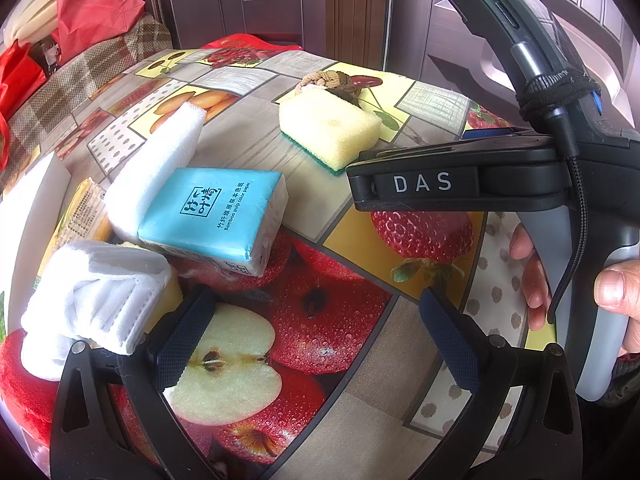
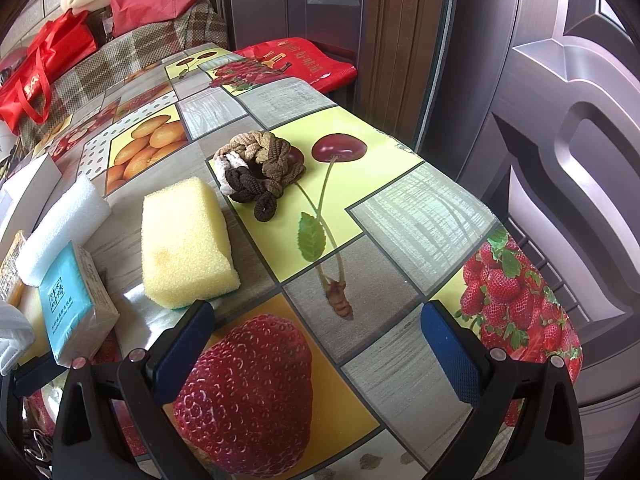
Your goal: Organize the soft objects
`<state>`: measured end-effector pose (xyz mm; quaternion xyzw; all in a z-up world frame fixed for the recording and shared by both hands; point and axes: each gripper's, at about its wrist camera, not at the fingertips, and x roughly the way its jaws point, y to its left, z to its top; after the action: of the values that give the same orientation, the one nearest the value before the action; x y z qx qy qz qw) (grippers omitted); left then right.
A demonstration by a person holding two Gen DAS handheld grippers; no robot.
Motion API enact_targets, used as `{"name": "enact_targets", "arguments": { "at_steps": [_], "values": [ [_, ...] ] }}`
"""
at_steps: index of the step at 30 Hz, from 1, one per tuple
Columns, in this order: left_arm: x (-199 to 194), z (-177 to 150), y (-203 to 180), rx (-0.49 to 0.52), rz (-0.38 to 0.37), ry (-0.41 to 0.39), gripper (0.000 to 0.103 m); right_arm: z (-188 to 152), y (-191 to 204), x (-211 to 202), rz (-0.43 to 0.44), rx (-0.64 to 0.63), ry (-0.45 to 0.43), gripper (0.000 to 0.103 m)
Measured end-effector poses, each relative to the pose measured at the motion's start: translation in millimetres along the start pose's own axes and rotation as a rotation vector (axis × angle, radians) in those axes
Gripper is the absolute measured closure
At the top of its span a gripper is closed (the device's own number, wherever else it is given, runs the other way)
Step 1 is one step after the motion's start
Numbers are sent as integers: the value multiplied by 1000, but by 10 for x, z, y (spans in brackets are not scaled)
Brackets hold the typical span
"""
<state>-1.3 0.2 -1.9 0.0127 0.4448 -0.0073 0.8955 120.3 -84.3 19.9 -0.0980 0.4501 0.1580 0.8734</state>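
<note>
Hovering, both released: left hand-held gripper (image 1: pixel 316 340), right hand-held gripper (image 2: pixel 320 348). Yellow sponge (image 2: pixel 186 246) lies flat, just beside tissue pack (image 2: pixel 76 304), hair ties (image 2: pixel 256 170) behind. Pinch sponge's long sides gently.

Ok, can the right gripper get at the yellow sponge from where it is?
Probably yes. The right gripper is open, and the yellow sponge lies just ahead to its left on the tablecloth, with nothing between them and the hair ties behind it.

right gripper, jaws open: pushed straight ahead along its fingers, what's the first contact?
Probably the tablecloth itself; nothing stands between the right gripper fingers. The yellow sponge lies left of that line, hair ties farther back. Depth is uncertain.
</note>
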Motion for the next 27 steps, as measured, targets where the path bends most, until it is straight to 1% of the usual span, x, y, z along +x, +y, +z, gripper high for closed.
{"name": "enact_targets", "arguments": {
  "at_steps": [27],
  "values": [
    [28, 35, -18, -2, 0, 1, 1, -1, 25, -4, -1, -3, 0, 0]
  ]
}}
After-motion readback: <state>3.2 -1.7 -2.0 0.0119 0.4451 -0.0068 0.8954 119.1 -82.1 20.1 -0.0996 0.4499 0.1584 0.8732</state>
